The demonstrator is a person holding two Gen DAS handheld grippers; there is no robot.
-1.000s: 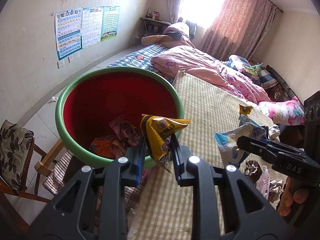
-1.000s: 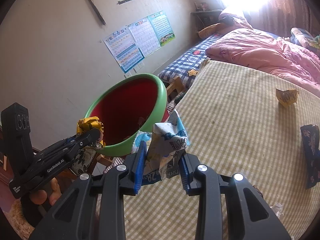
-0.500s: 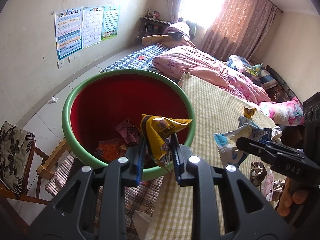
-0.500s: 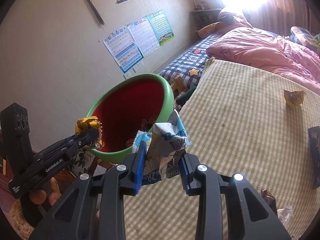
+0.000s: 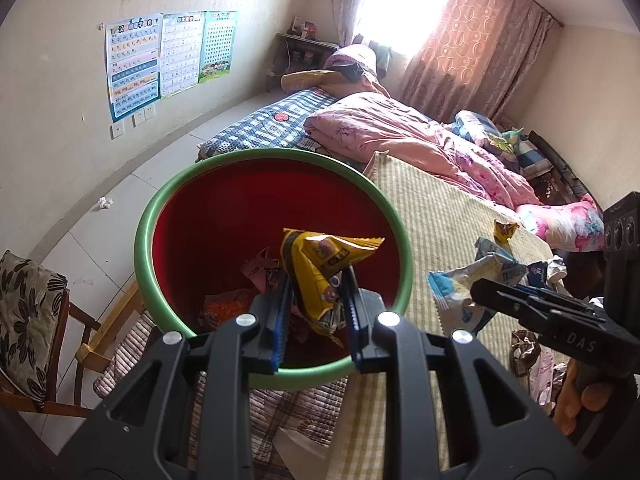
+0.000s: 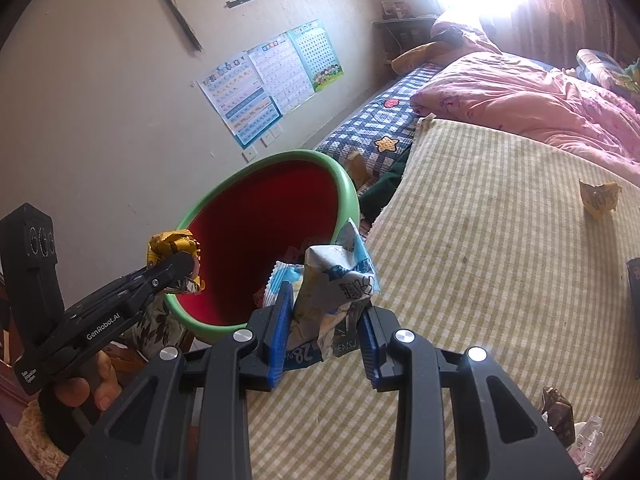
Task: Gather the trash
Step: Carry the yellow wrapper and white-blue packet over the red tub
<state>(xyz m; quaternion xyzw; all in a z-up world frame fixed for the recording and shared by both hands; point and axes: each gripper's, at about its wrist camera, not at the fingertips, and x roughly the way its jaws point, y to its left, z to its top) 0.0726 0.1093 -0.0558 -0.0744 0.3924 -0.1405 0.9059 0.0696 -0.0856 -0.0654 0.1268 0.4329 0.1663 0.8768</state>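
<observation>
A round basin (image 5: 152, 216) with a green rim and red inside stands off the bed's edge, several wrappers lying in its bottom. My left gripper (image 5: 316, 312) is shut on a yellow snack wrapper (image 5: 320, 260) and hangs over the basin's near part. From the right wrist view the same yellow snack wrapper (image 6: 172, 246) sits at the basin (image 6: 344, 188) rim, clamped in the left gripper (image 6: 176, 268). My right gripper (image 6: 324, 332) is shut on a white and blue wrapper (image 6: 332, 280), over the mat just right of the basin. That white and blue wrapper (image 5: 468, 280) also shows in the left wrist view.
A striped straw mat (image 6: 500, 220) covers the bed, with a yellow scrap (image 6: 600, 198) and more wrappers (image 5: 524, 348) lying on it. A pink quilt (image 5: 400, 128) is heaped farther back. A wooden chair with a floral cushion (image 5: 24, 312) stands on the tiled floor beside the basin.
Both grippers have drifted toward the basin with their wrappers still clamped; the yellow wrapper now hangs over the red inside instead of the rim. The jaws have not moved.
</observation>
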